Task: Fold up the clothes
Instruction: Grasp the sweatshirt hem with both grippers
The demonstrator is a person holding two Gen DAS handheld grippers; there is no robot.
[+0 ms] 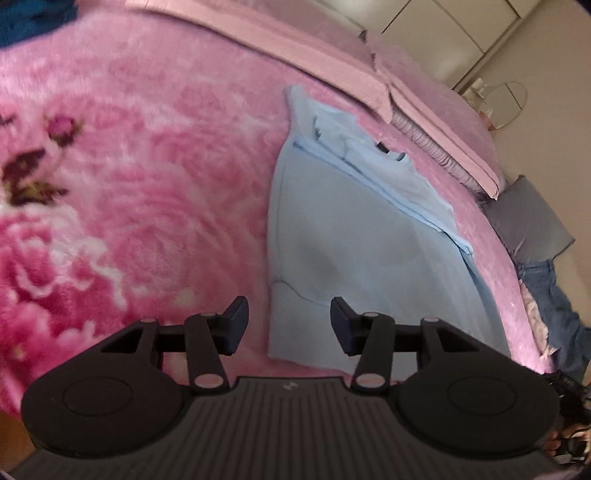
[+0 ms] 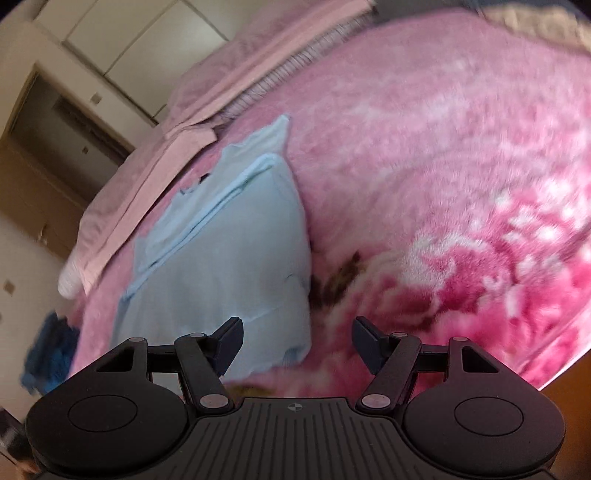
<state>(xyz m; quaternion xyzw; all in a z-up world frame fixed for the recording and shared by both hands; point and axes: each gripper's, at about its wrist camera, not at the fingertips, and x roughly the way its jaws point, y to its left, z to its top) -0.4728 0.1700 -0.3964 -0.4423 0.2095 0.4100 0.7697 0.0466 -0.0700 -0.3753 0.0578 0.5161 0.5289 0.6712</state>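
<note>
Far up and left of your left gripper (image 1: pixel 289 325), a dark blue bundle (image 1: pixel 35 20) is cut off by the frame's corner, too little showing to tell what it is. Well off to that claw's right, jeans (image 1: pixel 561 314) trail out of view at the bed's edge, and the small things beside the round mirror (image 1: pixel 508 105) are too tiny to name. Low left of your right gripper (image 2: pixel 297 341), a blue heap (image 2: pixel 50 356) is smeared by blur
</note>
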